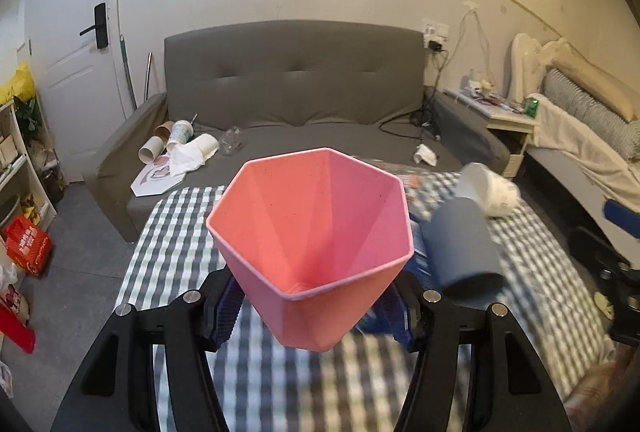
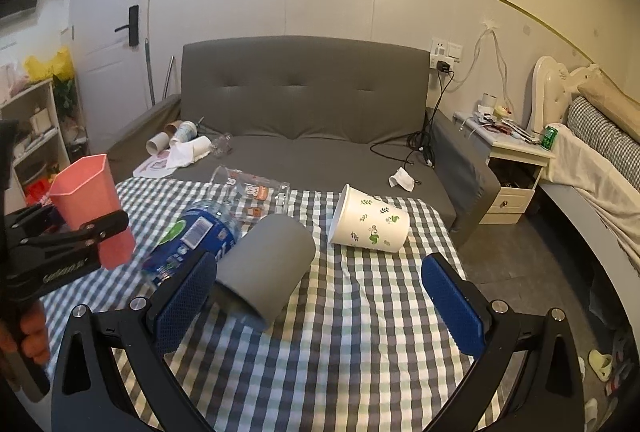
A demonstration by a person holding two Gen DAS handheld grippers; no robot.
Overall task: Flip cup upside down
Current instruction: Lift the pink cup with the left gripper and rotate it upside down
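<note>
A pink faceted cup (image 1: 316, 232) is held upright, mouth up, above the checked tablecloth (image 1: 180, 232). My left gripper (image 1: 312, 316) is shut on the lower part of the cup, its blue pads pressing both sides. In the right wrist view the pink cup (image 2: 94, 208) shows at the left, held clear of the table by the left gripper (image 2: 104, 236). My right gripper (image 2: 320, 300) is open and empty, low over the cloth, next to a grey cup (image 2: 264, 268) lying on its side.
On the table lie a white leaf-print cup (image 2: 370, 220), a blue-labelled plastic bottle (image 2: 196, 236) and a clear glass (image 2: 252, 188), all on their sides. A grey sofa (image 2: 304, 100) stands behind, a nightstand (image 2: 516, 168) and bed to the right, shelves at left.
</note>
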